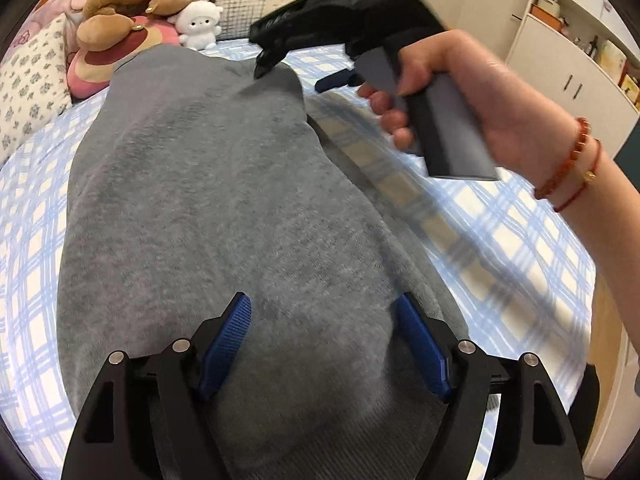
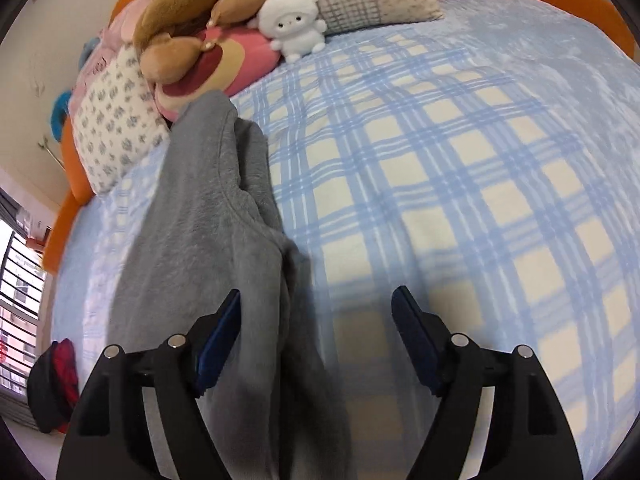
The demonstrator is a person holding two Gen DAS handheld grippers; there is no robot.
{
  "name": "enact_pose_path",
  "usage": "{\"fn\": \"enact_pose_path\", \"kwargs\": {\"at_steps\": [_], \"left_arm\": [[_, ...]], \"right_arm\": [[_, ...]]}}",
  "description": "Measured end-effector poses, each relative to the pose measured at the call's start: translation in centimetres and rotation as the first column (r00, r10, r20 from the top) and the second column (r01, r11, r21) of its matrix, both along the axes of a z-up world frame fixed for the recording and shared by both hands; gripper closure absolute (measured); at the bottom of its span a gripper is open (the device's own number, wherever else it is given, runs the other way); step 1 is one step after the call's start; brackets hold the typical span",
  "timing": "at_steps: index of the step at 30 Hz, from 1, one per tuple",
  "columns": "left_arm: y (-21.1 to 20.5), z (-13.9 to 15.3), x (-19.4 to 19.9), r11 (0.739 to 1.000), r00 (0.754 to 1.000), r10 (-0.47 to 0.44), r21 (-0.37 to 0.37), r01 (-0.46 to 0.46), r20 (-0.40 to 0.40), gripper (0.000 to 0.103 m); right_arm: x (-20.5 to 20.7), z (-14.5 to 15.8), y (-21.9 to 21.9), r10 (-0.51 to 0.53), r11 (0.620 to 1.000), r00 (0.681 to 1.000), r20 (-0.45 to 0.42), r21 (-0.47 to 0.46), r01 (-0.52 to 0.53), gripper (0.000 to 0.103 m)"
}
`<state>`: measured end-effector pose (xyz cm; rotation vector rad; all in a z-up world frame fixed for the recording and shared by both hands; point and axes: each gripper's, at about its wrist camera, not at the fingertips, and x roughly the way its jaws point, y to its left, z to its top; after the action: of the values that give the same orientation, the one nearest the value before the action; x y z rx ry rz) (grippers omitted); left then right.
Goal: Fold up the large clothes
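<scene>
Grey fleece garment [image 1: 208, 200] lies lengthwise on the bed, on a blue-and-cream plaid blanket [image 1: 500, 248], running from the near edge toward the pillows. Left tool [image 1: 324, 320] hangs above the garment's near end, fingers spread wide, blue pads clear on either side with only cloth seen below them; nothing pinched. Right tool [image 2: 316, 312] also spread; the garment's right edge passes under its left finger and between the jaws, while its right finger sits over bare blanket. No pad presses on cloth in the right wrist view. In the left wrist view the right tool appears at top, held by a hand [image 1: 448, 92] with red bead bracelets at the wrist, its tip just above the garment's far corner; whether it touches there cannot be told, the picture is blurred. Garment looks soft and nappy, mid-grey, folded along its length into a long narrow strip, a curved seam and a doubled layer showing along the right side. Surface mostly smooth, slight rumpling at the far end. Beyond it: white plush toy [image 2: 292, 24], brown plush toy [image 2: 192, 4], patterned pillows [image 2: 116, 120].
</scene>
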<state>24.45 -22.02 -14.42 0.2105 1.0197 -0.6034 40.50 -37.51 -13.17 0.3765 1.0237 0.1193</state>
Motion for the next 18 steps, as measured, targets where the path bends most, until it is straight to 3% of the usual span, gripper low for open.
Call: {"fn": "enact_pose_path", "kwargs": {"at_steps": [4,8,10,11,12,14,16,18], "left_arm": [[-0.1,0.1,-1.2,1.0,1.0,-0.025,0.003,0.025,0.001,0.026],[-0.1,0.1,-1.8,1.0,1.0,-0.025,-0.005,0.025,0.003,0.026],[0.0,0.2,-2.1,1.0,1.0,-0.021,-0.01,0.021,0.006,0.026],[0.0,0.2,-2.3,1.0,1.0,-0.019,-0.012,0.019,0.009,0.026],[0.0,0.3,-2.4,1.0,1.0,-0.017,-0.021,0.017,0.008,0.026],[0.3,0.6,-2.7,0.998,1.0,-0.015,-0.053,0.015,-0.001,0.026],[0.4,0.5,-2.6,0.998,1.0,-0.015,-0.059,0.015,-0.007,0.026],[0.1,0.2,-2.6,0.999,1.0,-0.024,-0.046,0.024,-0.008,0.026]], "right_arm": [[-4.1,2.6,0.4,0.061,0.998,0.997,0.048,-0.002,-0.061,0.027],[-6.4,2.6,2.0,0.134,0.991,0.991,0.001,-0.002,-0.134,0.025],[-6.9,1.3,3.1,0.157,0.986,0.987,-0.042,-0.04,-0.159,0.037],[-7.0,0.5,3.5,0.177,0.983,0.982,-0.067,-0.036,-0.179,0.066],[-7.0,-0.1,3.8,0.192,0.981,0.977,-0.09,-0.01,-0.194,0.081],[-7.5,0.0,3.6,0.178,0.984,0.982,-0.062,0.001,-0.178,0.08],[-8.2,0.4,3.7,0.158,0.981,0.987,-0.025,-0.107,-0.16,0.08],[-8.4,-0.9,3.4,0.14,0.978,0.989,-0.052,-0.152,-0.147,0.08]]}}
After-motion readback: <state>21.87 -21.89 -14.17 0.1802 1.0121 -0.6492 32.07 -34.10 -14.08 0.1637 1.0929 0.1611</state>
